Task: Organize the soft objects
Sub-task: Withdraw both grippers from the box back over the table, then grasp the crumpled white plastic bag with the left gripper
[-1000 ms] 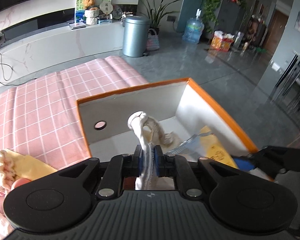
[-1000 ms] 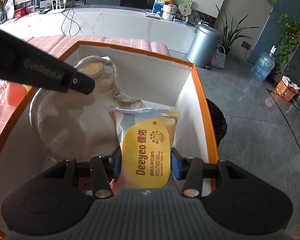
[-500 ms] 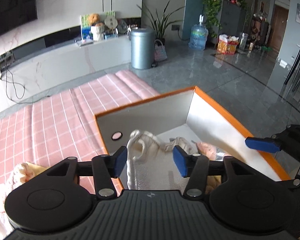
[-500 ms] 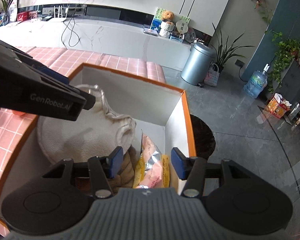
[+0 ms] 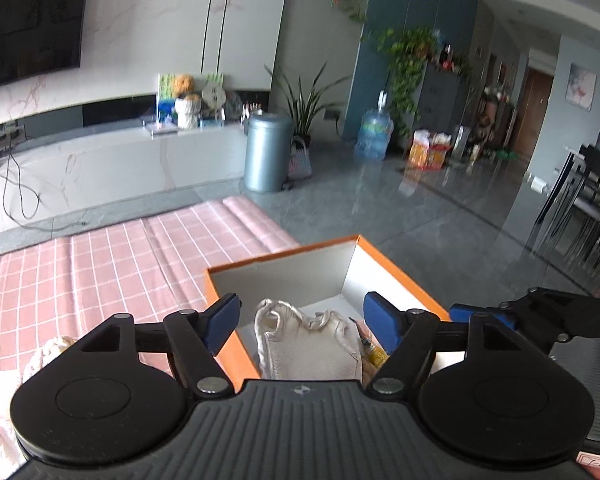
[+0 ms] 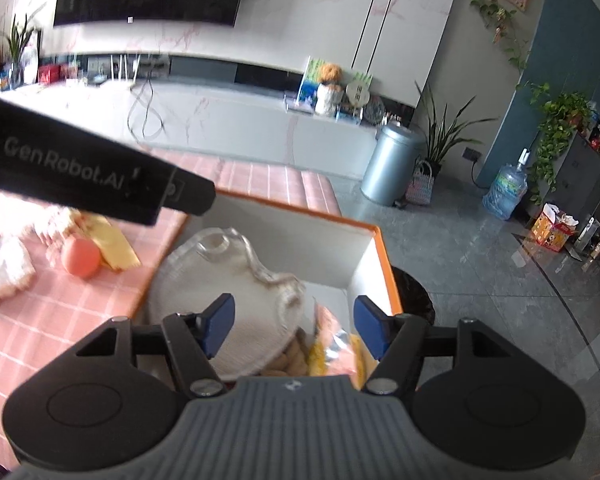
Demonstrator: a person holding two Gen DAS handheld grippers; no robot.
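Above orange-rimmed box (image 5: 400, 268), both grippers' fingers (image 5: 220, 320) (image 6: 220, 320) spreading, gripping nothing, cream cloth (image 5: 312, 348) inside.

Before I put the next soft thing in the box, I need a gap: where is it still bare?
Bare floor shows along the back wall of the box, beyond the cream cloth, and in its far right corner. The near right side is crowded with the wipes pack. Outside, the pink tablecloth is bare left of the box.
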